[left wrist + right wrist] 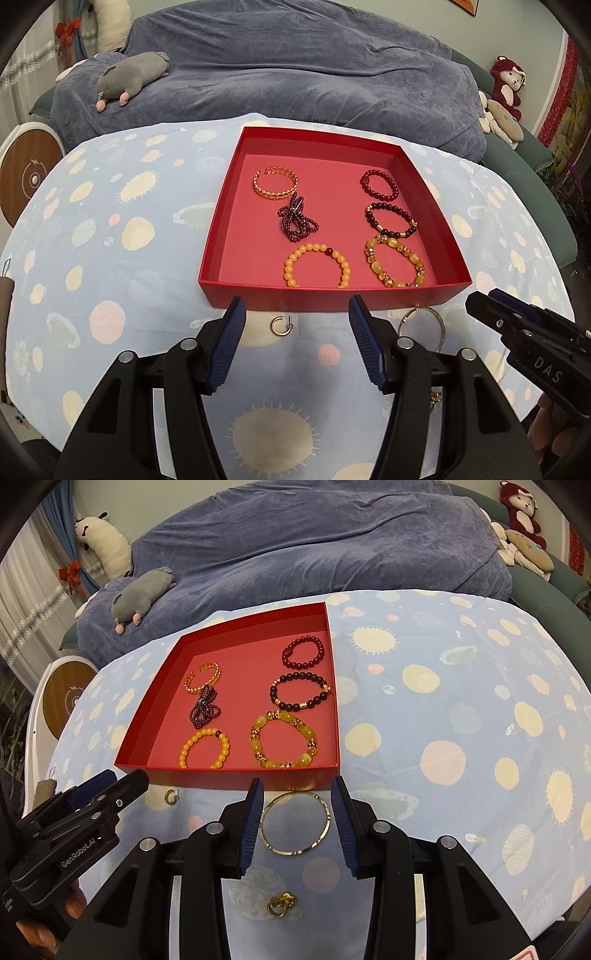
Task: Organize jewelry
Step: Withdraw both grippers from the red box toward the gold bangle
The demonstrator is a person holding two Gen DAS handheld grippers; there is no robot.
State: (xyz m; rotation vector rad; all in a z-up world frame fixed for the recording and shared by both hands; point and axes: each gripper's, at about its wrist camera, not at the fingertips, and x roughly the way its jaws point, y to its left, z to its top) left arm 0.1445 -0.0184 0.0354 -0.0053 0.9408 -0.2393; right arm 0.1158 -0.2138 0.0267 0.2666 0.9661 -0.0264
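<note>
A red box (266,297) (207,777) sits on the spotted cloth and holds several bead bracelets, such as a yellow one (291,266) and an orange cuff (258,184). In front of the box, a thin gold bangle (328,821) (424,309) lies flat on the cloth between the fingers of my right gripper (297,785), whose pads stand clear of it. A small gold ring (274,326) (170,797) lies on the cloth under my left gripper (296,306), which is open and holds nothing. A small gold charm (281,904) rests nearer to me.
The table cloth (110,240) is pale blue with round spots. Behind the table is a sofa under a blue-grey cover (295,74), with a grey plush toy (129,77) on it. A red plush toy (508,85) sits at the right, and a round wooden-faced device (26,177) at the left.
</note>
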